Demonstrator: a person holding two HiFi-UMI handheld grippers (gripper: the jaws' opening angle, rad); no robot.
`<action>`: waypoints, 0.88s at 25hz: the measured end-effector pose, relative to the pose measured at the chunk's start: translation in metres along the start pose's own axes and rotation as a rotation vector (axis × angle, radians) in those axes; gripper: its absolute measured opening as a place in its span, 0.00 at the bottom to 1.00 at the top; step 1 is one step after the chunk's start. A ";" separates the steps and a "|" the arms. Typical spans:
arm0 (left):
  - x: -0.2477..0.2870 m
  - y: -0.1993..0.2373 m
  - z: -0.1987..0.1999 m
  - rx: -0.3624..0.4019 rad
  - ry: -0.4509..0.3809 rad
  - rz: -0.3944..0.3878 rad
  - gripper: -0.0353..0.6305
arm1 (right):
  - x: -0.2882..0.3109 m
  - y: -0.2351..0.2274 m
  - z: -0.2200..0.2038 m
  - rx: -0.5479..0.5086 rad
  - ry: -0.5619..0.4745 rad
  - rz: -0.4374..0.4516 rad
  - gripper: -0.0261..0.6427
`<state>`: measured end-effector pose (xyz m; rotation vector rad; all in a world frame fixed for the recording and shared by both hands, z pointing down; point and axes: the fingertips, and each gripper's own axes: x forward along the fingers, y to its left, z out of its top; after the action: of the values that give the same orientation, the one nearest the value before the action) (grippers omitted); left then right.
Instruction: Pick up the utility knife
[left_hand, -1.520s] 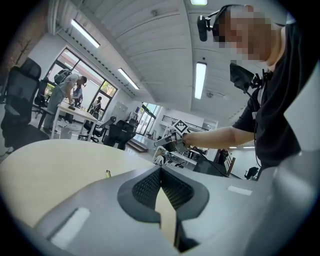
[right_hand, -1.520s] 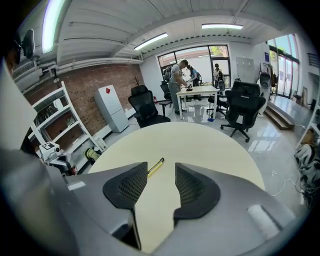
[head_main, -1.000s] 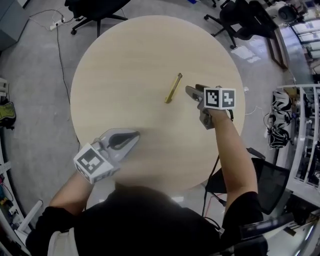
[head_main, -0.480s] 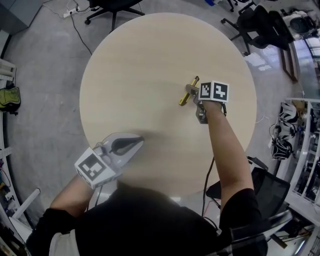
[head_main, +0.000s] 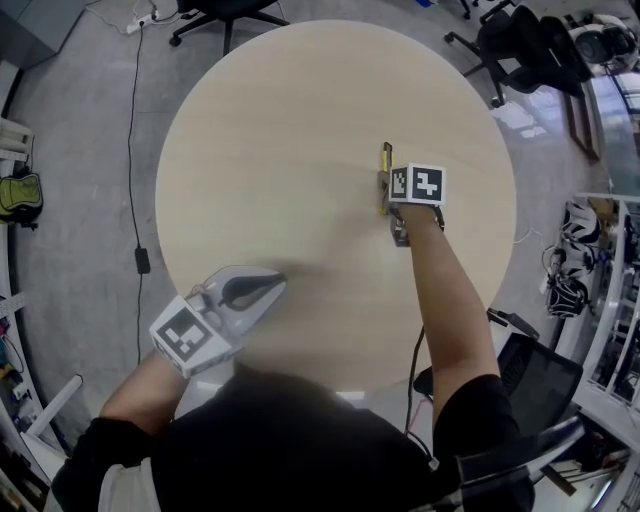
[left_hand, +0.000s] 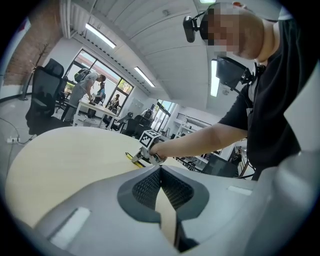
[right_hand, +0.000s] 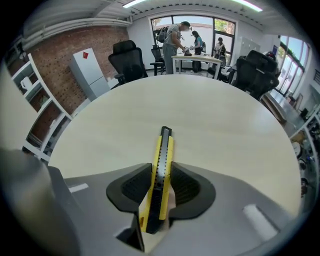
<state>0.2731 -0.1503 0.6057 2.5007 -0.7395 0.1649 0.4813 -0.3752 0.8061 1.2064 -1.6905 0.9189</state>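
The utility knife, yellow with a black slider, lies on the round pale wooden table right of centre. My right gripper points steeply down over the knife's near end. Its jaws have just been closing, and in the right gripper view both pads press the sides of the knife, whose tip sticks out ahead of the right gripper. My left gripper hovers over the table's near left part, shut and empty. In the left gripper view, beyond the left gripper, the knife shows under the right hand.
Black office chairs stand past the table's far edge and at the upper right. A cable with a power brick runs over the floor at left. Shelving fills the right side. People stand at a desk far off.
The right gripper came down from beside the knife onto it and closed around it. The knife turned from slanted to nearly straight along the jaws. The left gripper stayed put.
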 end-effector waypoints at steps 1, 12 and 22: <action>0.002 -0.002 0.000 -0.001 0.002 -0.005 0.05 | -0.001 0.000 -0.002 -0.007 0.004 0.009 0.23; 0.015 0.001 0.027 0.048 0.001 -0.022 0.05 | -0.040 -0.016 -0.009 0.055 -0.103 0.079 0.23; 0.085 0.092 0.106 0.319 -0.044 0.093 0.05 | -0.074 -0.036 -0.019 0.099 -0.148 0.088 0.23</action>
<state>0.2926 -0.3108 0.5779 2.7781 -0.9095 0.2817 0.5338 -0.3420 0.7480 1.3015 -1.8465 0.9973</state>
